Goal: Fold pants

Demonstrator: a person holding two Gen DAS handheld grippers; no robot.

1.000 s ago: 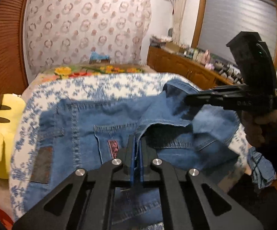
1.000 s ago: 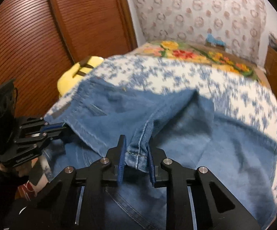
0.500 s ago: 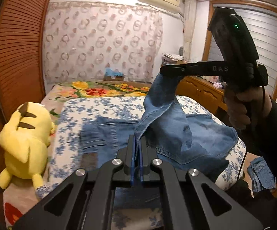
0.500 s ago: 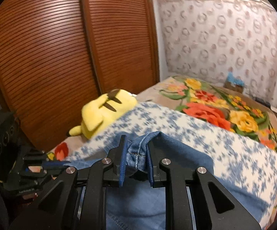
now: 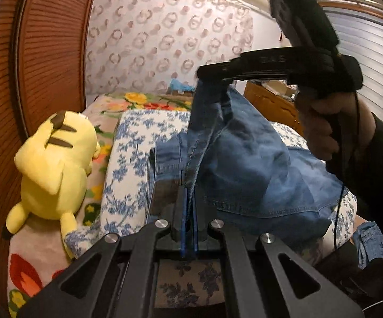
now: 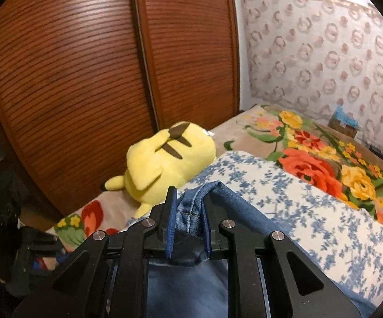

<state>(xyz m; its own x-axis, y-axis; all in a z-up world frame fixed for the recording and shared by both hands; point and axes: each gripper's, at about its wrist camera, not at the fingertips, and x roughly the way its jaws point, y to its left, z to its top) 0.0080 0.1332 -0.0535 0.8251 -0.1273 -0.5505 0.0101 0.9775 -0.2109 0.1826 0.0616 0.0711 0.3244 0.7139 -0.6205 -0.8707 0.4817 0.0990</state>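
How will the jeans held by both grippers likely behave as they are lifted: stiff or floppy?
Probably floppy: the jeans drape and sag below the right gripper. Likely fairly heavy, since the denim hangs in thick folds. The left gripper pinches only a thin edge, so slipping seems possible.

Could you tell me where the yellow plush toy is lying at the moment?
The yellow plush toy lies on the floral blanket at the bed's left edge, between the wooden wardrobe doors and the blue-flowered sheet.

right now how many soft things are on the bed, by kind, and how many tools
jeans: 1, gripped by both tools
yellow plush toy: 1
blue floral sheet: 1
flower blanket: 1
tools: 2, left tool and right tool
total: 6
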